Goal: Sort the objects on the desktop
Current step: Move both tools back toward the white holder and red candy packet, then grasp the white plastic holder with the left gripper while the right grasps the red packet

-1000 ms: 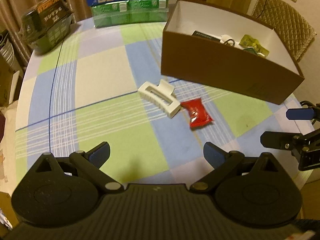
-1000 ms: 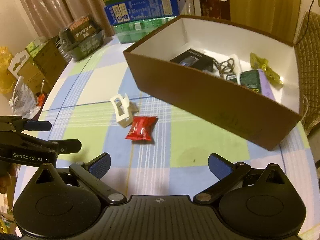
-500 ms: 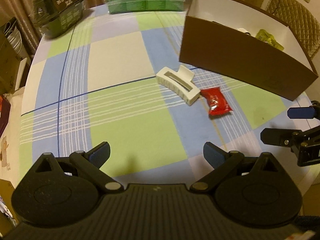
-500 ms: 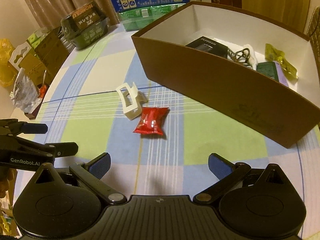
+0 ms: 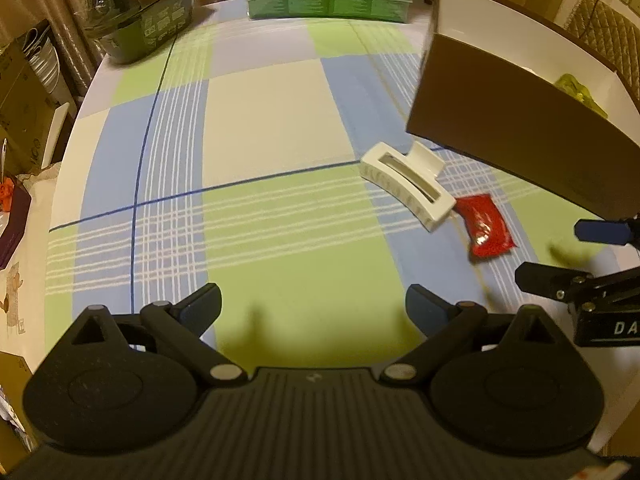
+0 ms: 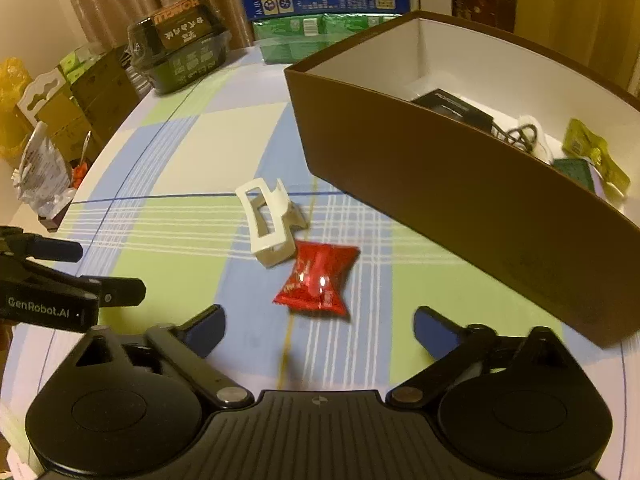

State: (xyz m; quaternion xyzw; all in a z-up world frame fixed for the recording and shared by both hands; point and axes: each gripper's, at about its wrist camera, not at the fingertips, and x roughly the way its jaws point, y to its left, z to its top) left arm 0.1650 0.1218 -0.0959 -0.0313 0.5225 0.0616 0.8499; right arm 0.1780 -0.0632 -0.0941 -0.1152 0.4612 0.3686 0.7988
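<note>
Now the left gripper (image 5: 314, 306) stands wide and empty; just left of the brown box (image 6: 440, 184) lies a white hair clip (image 6: 266, 222), its end touching a glossy red packet (image 6: 318, 278), with the right gripper (image 6: 318, 326) wide, empty

This looks like a lived-in home dining room: a round worktop (image 5: 280, 120) under a green, blue and cream checked cloth, beige pleated curtains (image 6: 116, 4) at upper left, a quilted tan chair back (image 5: 604, 36) at upper right, and stacked green and blue grocery cartons (image 6: 320, 4) along the far edge.
</note>
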